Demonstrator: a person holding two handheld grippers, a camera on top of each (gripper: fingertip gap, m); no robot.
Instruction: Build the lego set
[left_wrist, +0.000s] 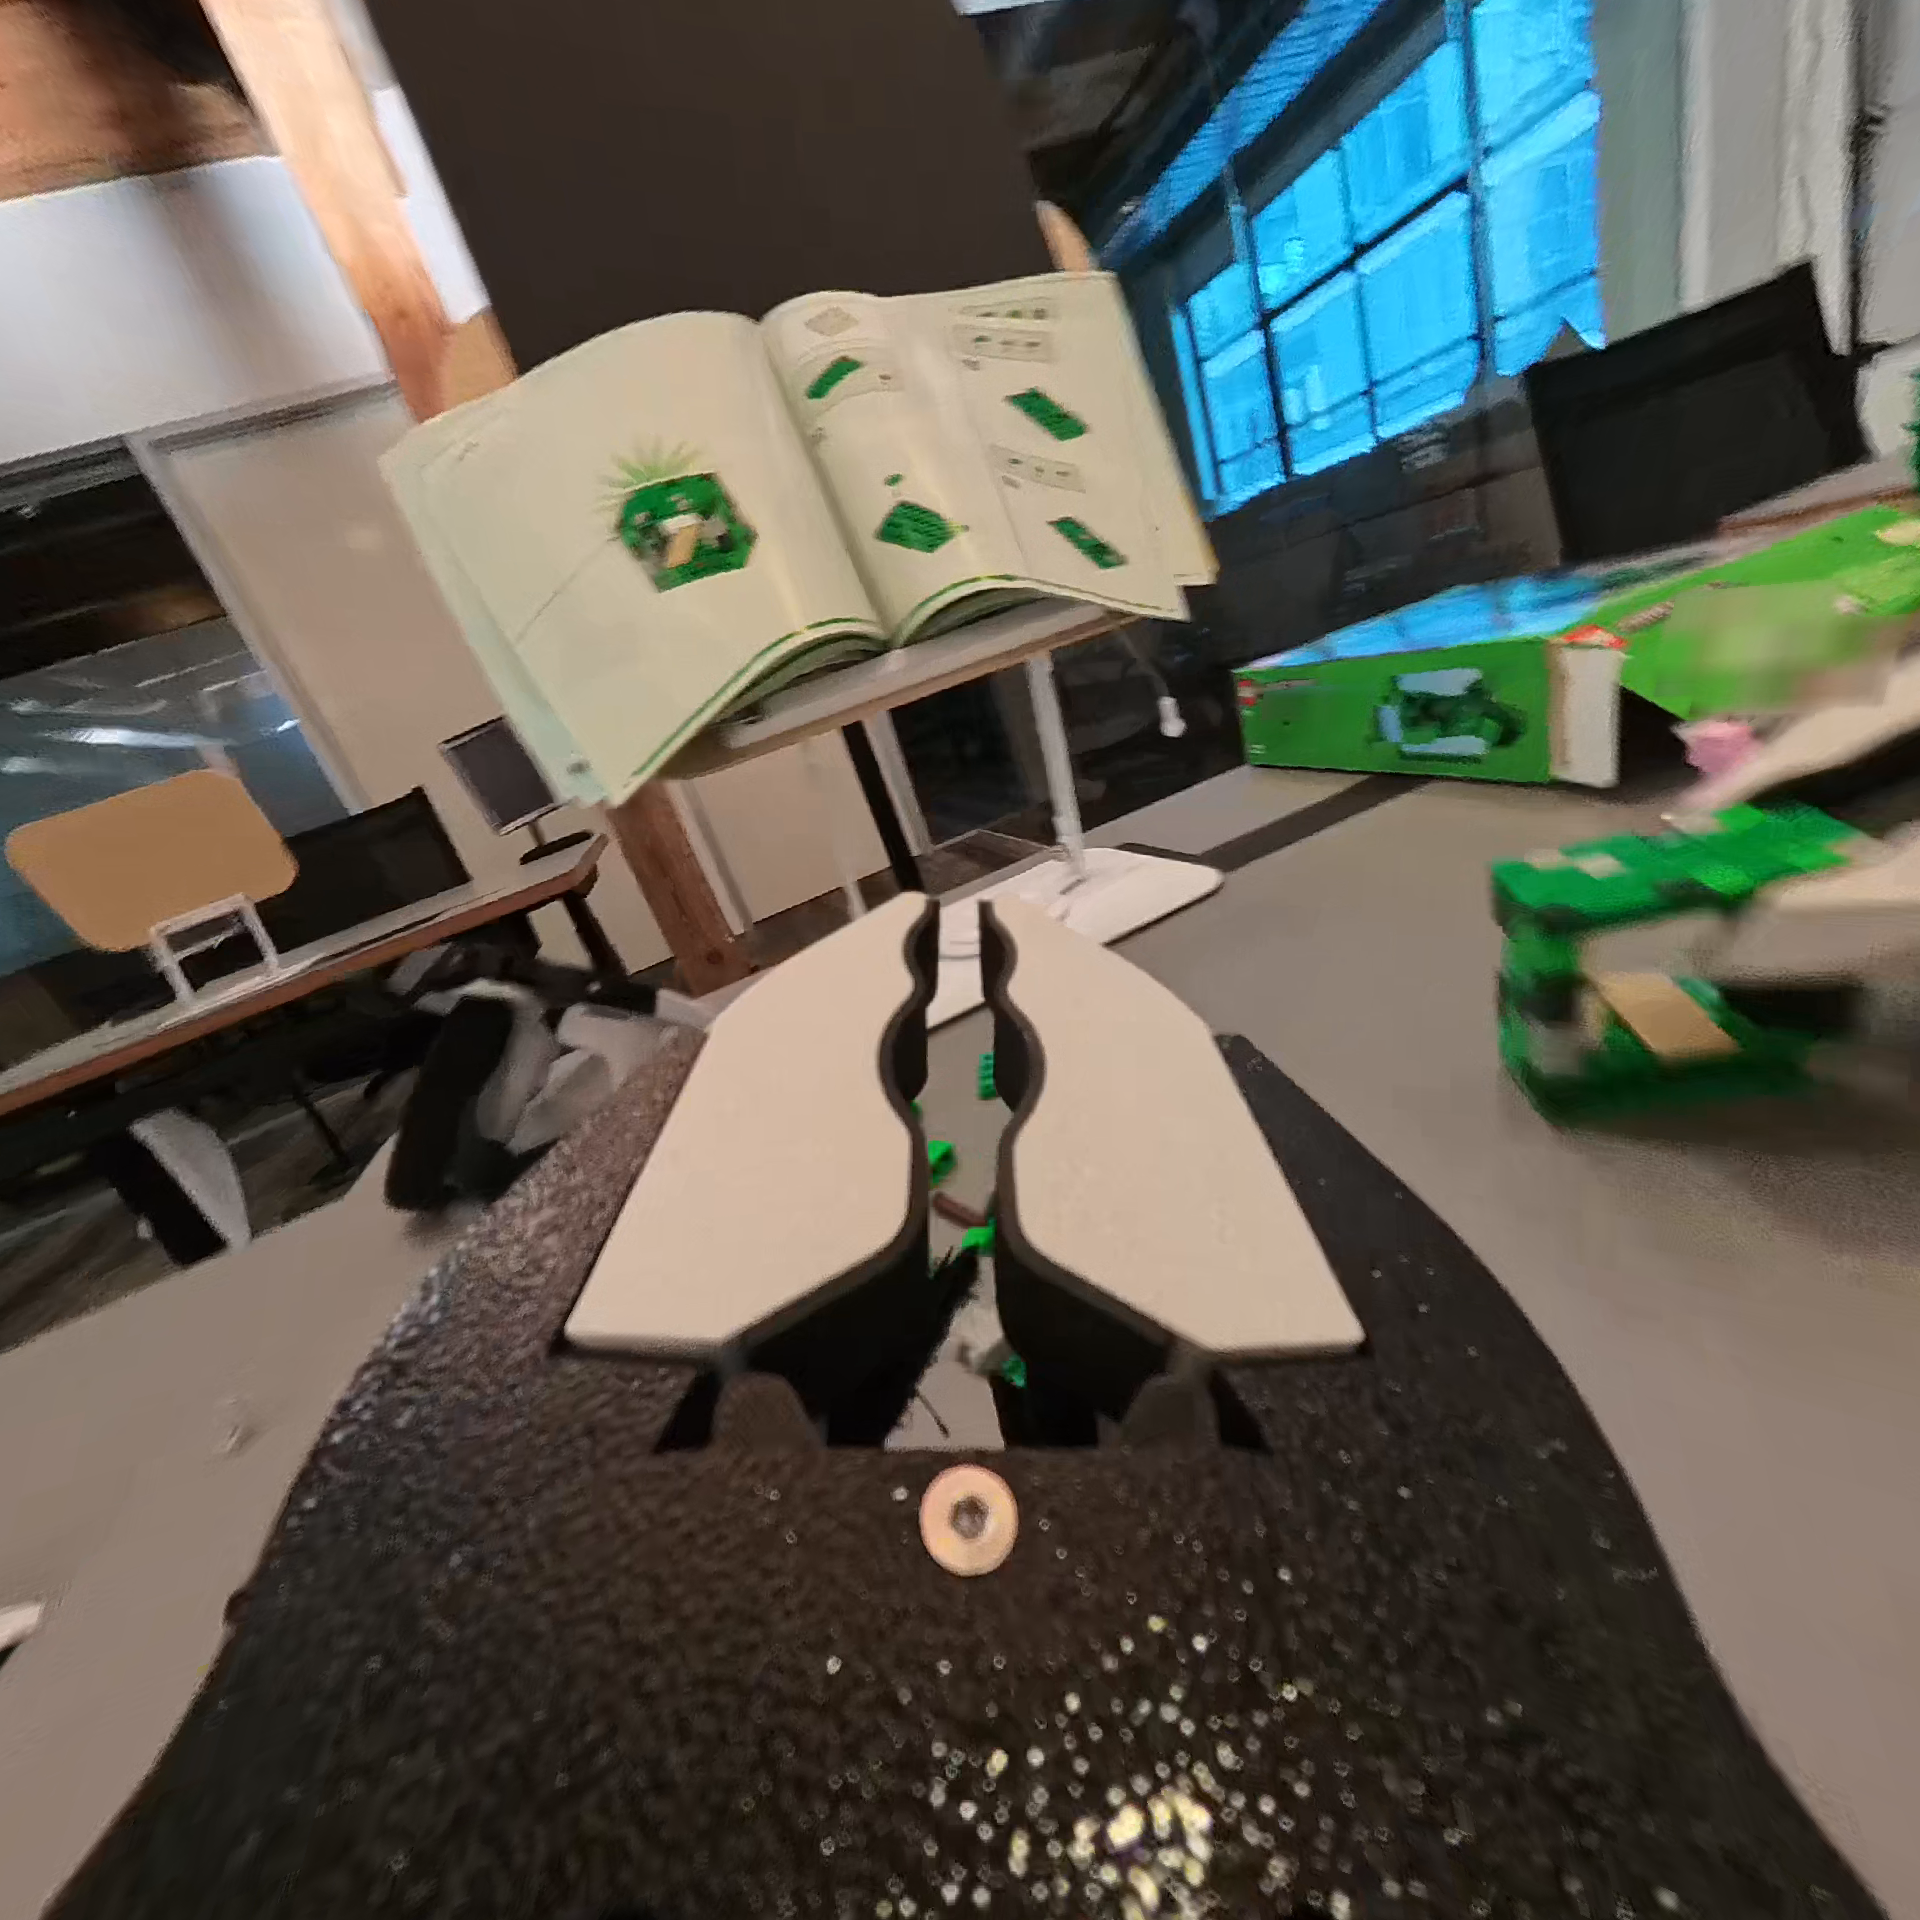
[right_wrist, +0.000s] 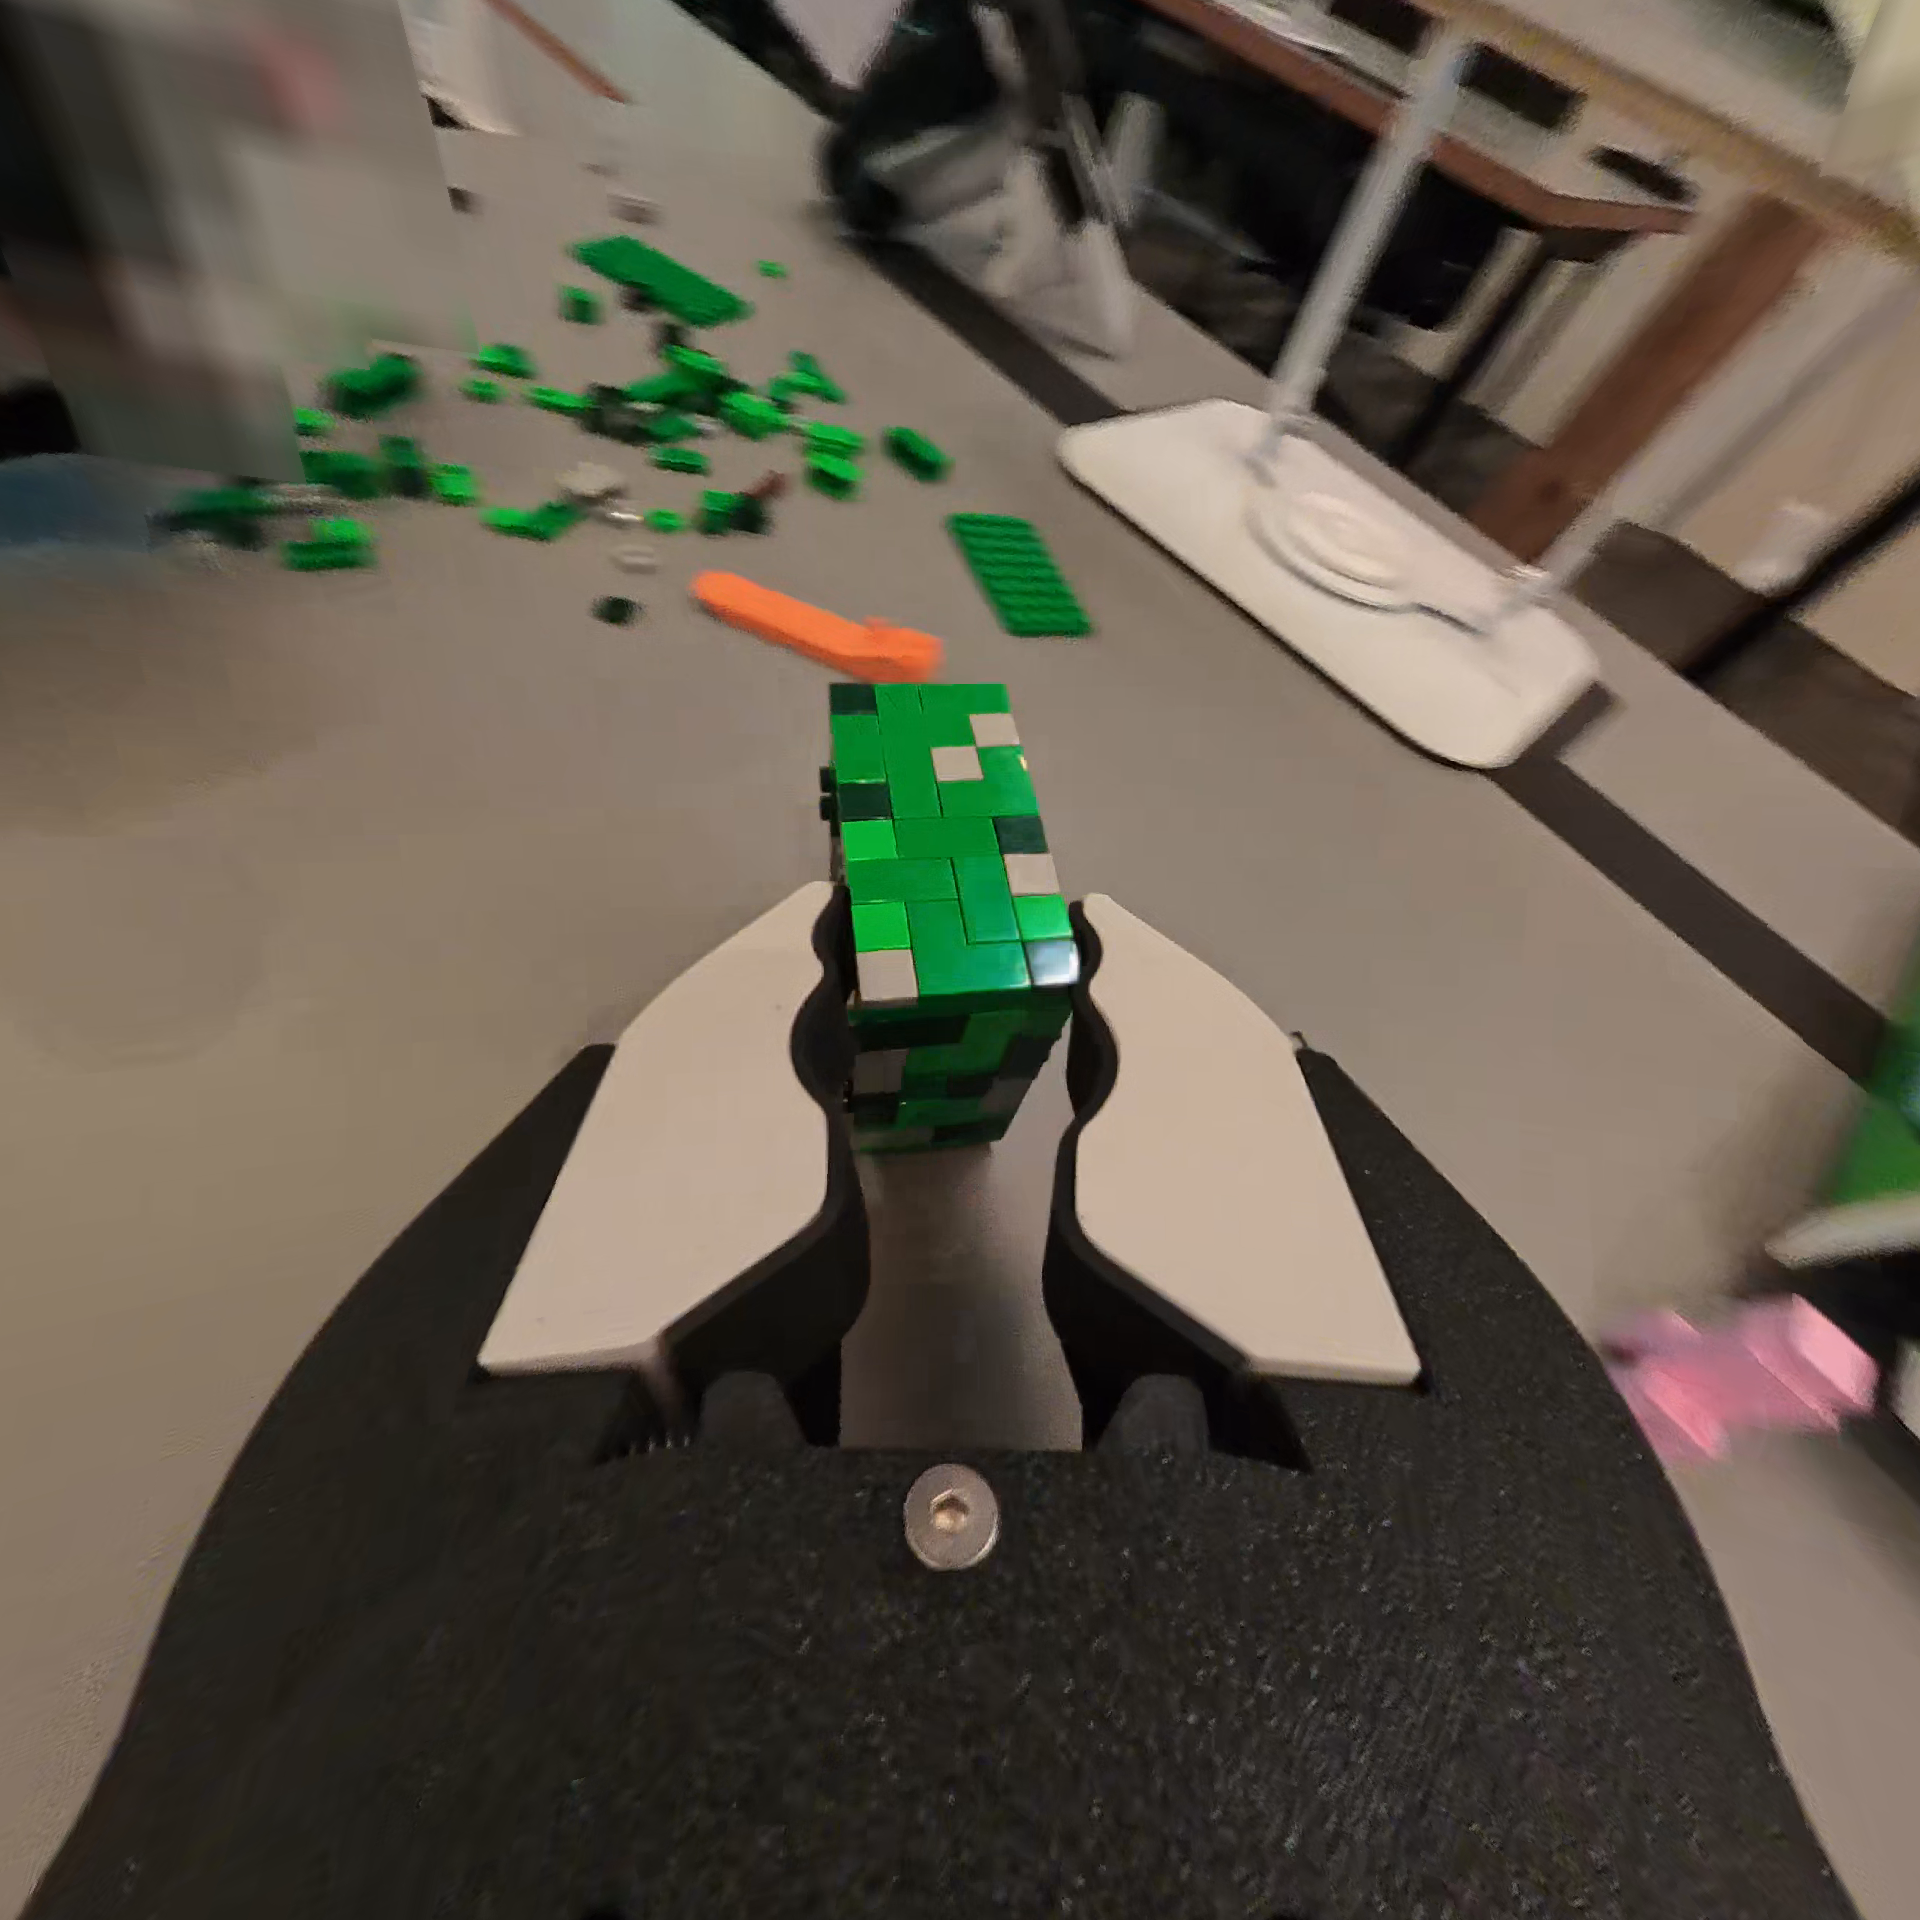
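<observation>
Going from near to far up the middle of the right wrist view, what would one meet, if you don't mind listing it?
Right tool → green block assembly held in it → orange brick separator → scattered loose green pieces → long green plate.

Blue daylight came through the window (left_wrist: 1382, 281) while the room stayed dim and warm, both wide-angle views bent and smeared toward their edges, motion blur softened the loose green bricks (right_wrist: 582, 436), and glare speckled the left tool's (left_wrist: 961, 920) black base.
</observation>
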